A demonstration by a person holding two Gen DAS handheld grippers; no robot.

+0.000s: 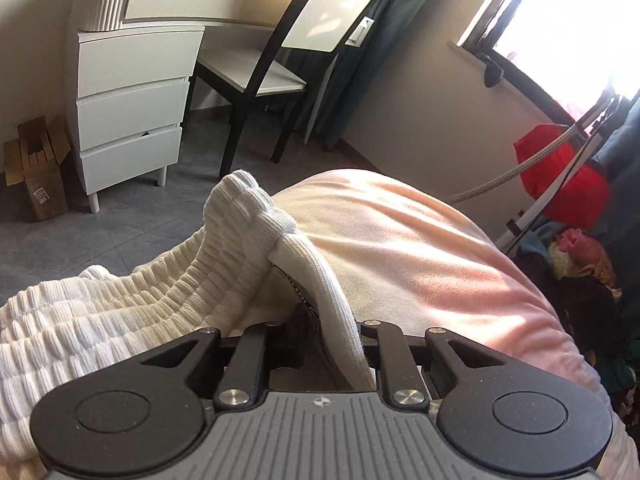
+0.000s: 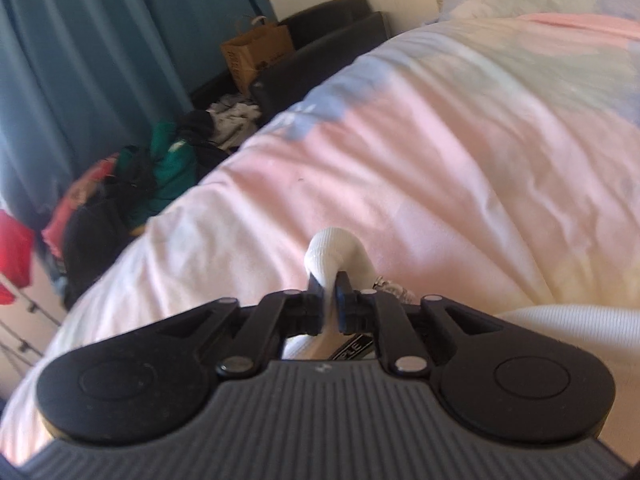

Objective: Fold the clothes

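White ribbed garment: lifted over a pink bedspread, bunched between both tools. Sewn-in label partly readable, "PLE". Right gripper: jaws pinched on a fold of the ribbed hem. Left gripper: hem band runs between its fingers, tips hidden; closure cannot be told. Beyond: white drawers, chair, clothes heap.
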